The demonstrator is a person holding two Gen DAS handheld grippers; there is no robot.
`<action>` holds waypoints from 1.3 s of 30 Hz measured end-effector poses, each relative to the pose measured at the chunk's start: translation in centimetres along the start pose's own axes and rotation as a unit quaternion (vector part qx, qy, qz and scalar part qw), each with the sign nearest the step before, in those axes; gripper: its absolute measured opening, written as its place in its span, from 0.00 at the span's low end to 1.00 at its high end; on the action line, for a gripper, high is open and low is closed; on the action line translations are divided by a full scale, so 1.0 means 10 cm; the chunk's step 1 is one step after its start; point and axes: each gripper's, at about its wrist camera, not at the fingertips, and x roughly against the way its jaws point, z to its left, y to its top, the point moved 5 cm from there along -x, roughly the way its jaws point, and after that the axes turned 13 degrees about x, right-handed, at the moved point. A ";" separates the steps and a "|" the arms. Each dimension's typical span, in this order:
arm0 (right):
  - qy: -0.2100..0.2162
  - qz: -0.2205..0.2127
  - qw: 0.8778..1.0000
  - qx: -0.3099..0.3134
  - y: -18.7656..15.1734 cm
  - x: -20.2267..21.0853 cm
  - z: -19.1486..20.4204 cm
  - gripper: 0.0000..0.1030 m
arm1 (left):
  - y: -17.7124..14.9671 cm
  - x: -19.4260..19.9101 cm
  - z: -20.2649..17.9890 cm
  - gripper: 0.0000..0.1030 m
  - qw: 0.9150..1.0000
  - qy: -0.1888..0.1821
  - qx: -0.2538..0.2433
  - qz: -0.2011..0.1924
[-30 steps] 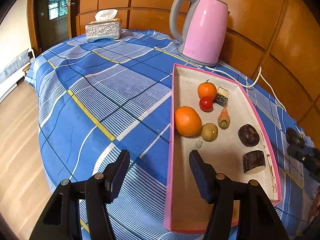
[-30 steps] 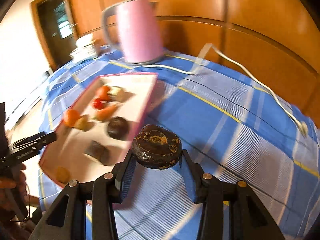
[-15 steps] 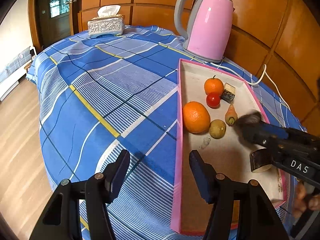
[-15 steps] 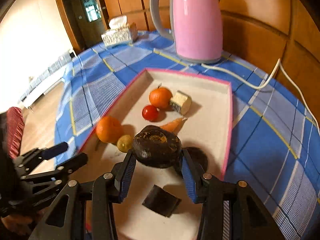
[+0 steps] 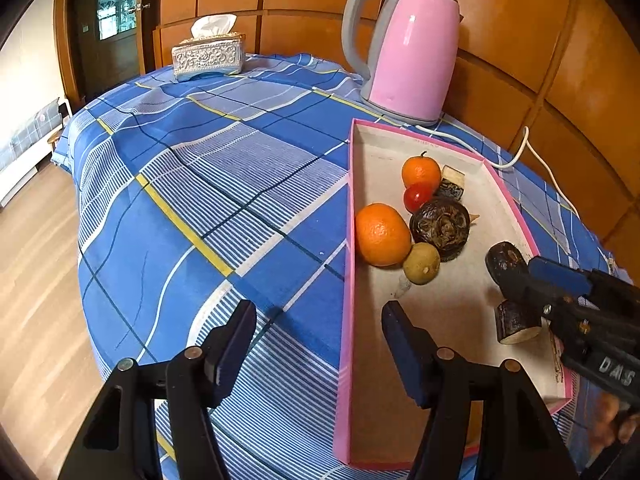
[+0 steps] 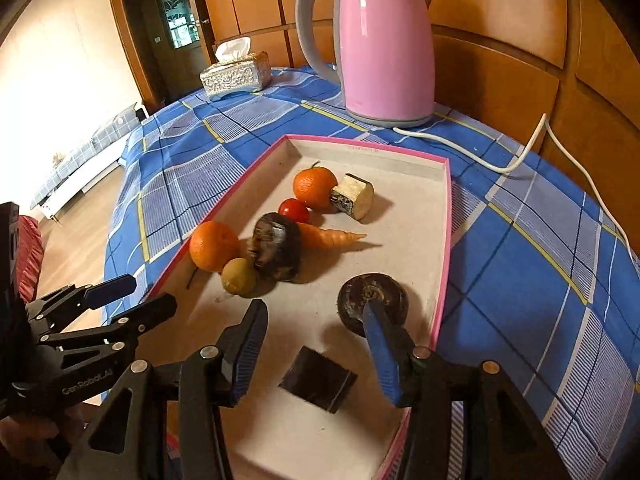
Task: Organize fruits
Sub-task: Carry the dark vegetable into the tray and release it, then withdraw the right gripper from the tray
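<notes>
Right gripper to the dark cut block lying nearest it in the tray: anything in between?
Nothing visible. The right gripper is open with the dark cut block lying flat on the tray floor directly between and below its fingers. The round dark fruit sits just behind its right finger, off that path.

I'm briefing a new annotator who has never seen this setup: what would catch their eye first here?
Probably the tall pink kettle at the table's far side, standing just beyond the pink-rimmed tray. Next, the bright large orange near the tray's left rim, with a dark round fruit lying right beside it, ahead of the open right tool.
</notes>
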 end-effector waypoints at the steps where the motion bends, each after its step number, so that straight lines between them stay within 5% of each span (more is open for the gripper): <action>1: -0.001 -0.001 1.000 0.001 0.00 0.01 0.02 0.49 | 0.00 0.01 0.00 0.64 1.000 -0.001 0.000 -0.001; 18: -0.048 -0.021 0.998 -0.032 -0.22 0.26 0.08 0.49 | -0.02 0.20 -0.09 0.75 0.999 -0.006 -0.014 -0.030; 30: -0.133 -0.037 0.988 -0.075 -0.46 0.54 -0.06 0.58 | -0.03 0.44 -0.25 1.00 0.996 -0.020 -0.035 -0.077; 39: -0.147 -0.036 0.985 -0.088 -0.55 0.58 -0.11 0.58 | -0.03 0.45 -0.24 1.00 0.997 -0.007 -0.026 -0.074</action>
